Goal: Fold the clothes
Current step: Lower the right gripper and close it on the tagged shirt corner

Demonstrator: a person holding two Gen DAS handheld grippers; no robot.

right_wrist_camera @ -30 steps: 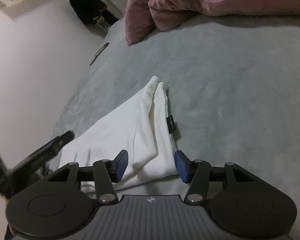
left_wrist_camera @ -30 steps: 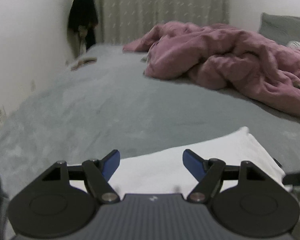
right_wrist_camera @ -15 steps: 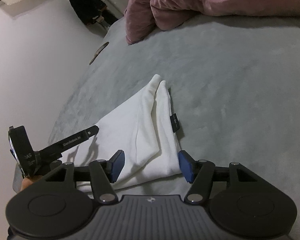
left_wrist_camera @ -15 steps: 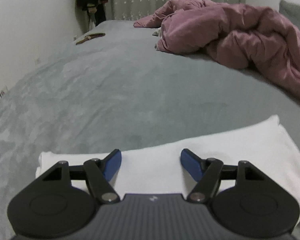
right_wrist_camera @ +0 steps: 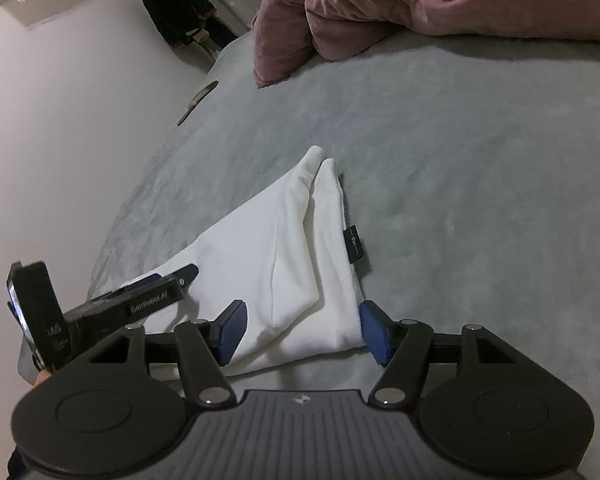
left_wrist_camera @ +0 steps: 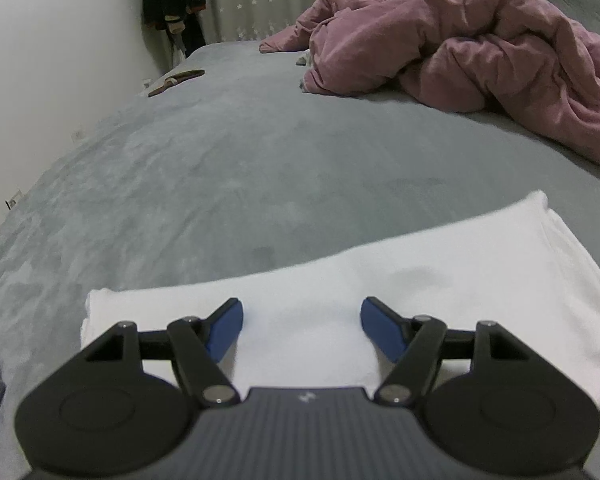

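Left tongs [left_wrist_camera: 302, 330] hang wide, nothing gripped, right above the folded white garment [left_wrist_camera: 380, 292] on the grey bed [left_wrist_camera: 260, 168]. Right tongs [right_wrist_camera: 303, 330], jaws just been opening, straddle the garment's near corner without pinching it. Beyond both tongs lies a crumpled pink duvet [left_wrist_camera: 480, 52].
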